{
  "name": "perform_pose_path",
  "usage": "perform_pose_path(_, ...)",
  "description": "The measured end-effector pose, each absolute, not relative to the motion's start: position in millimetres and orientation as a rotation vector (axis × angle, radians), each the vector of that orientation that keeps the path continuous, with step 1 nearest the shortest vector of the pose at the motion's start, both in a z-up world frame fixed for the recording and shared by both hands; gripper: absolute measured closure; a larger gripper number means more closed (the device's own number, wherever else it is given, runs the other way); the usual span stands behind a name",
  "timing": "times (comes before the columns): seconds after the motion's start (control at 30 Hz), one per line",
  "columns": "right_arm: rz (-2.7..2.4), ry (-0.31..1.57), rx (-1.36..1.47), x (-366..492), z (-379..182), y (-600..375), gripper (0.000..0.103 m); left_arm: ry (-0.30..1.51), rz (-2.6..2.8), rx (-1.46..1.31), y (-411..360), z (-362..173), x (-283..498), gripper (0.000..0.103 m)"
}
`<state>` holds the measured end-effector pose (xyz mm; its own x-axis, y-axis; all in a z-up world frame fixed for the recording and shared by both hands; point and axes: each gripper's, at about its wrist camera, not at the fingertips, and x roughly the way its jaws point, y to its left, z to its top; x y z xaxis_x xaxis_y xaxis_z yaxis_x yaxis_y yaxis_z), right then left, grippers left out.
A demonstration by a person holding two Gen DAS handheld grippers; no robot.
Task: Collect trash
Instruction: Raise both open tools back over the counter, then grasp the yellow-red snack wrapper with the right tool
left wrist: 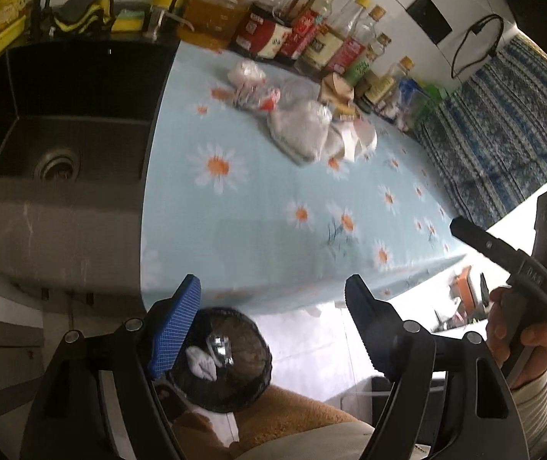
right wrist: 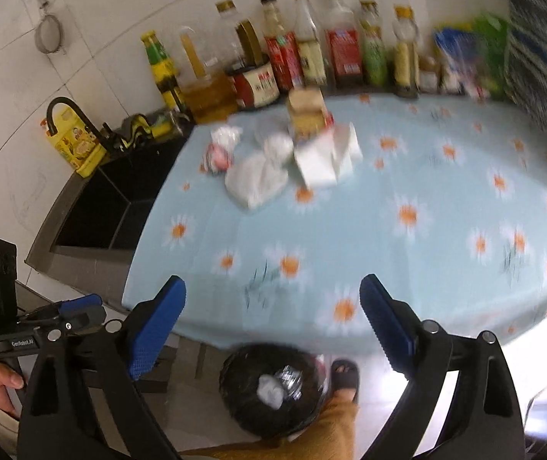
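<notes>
With both the left gripper (left wrist: 273,299) and right gripper (right wrist: 273,299) spread wide and empty above the bin (right wrist: 273,391) (two scraps already inside), the next move is probably reaching far across for the trash pile (right wrist: 285,161).

**Counter with daisy cloth, and the floor below**

A light blue cloth printed with white and orange daisies (right wrist: 407,191) covers the counter. On it, towards the back, lies a heap of crumpled white plastic bags and paper scraps (right wrist: 273,161). A row of glass sauce and oil bottles (right wrist: 312,50) stands along the wall. On the pale tiled floor (left wrist: 312,345) stands a round black mesh bin (right wrist: 273,391).
</notes>
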<state>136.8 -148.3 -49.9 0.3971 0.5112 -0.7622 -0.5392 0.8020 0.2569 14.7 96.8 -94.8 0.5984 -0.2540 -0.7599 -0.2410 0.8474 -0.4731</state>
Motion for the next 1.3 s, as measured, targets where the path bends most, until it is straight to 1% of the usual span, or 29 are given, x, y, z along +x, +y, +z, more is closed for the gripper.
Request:
perform_pose_path(0.23,0.797,0.879,-0.146,210,-32,-132,0.012,0.930,0.077,-0.606,94,-88,59,0.028)
perform_pose_path(0.47,1.020,0.813,-0.230,275,-33,-118,0.012,0.916,0.185,-0.660,91,-85,94,0.028)
perform_pose_path(0.63,1.173,0.798,-0.332,313,-46,-100,0.013,0.923,0.247,-0.692,83,-89,109,0.028)
perform_pose_path(0.7,1.242,0.832,-0.335,331,-55,-91,0.013,0.931,0.275,-0.713,82,-93,111,0.028)
perform_pose_path(0.83,1.285,0.880,-0.442,358,-81,-70,0.018,0.935,0.333,-0.744,78,-99,113,0.028)
perform_pose_path(1.0,1.306,0.920,-0.428,377,-100,-69,0.018,0.964,0.370,-0.768,67,-107,114,0.028)
perform_pose_path(1.03,1.313,0.923,-0.429,379,-103,-69,0.020,0.968,0.378,-0.771,66,-109,114,0.028)
perform_pose_path(1.07,1.321,0.928,-0.425,381,-104,-69,0.025,0.971,0.384,-0.776,66,-110,114,0.028)
perform_pose_path(1.13,1.340,0.960,-0.412,384,-110,-67,0.032,0.975,0.400,-0.779,66,-112,115,0.028)
perform_pose_path(1.2,1.341,0.979,-0.405,387,-115,-65,0.032,0.971,0.407,-0.784,64,-111,115,0.028)
perform_pose_path(1.3,1.360,1.028,-0.336,395,-119,-66,0.038,0.969,0.412,-0.782,61,-111,117,0.028)
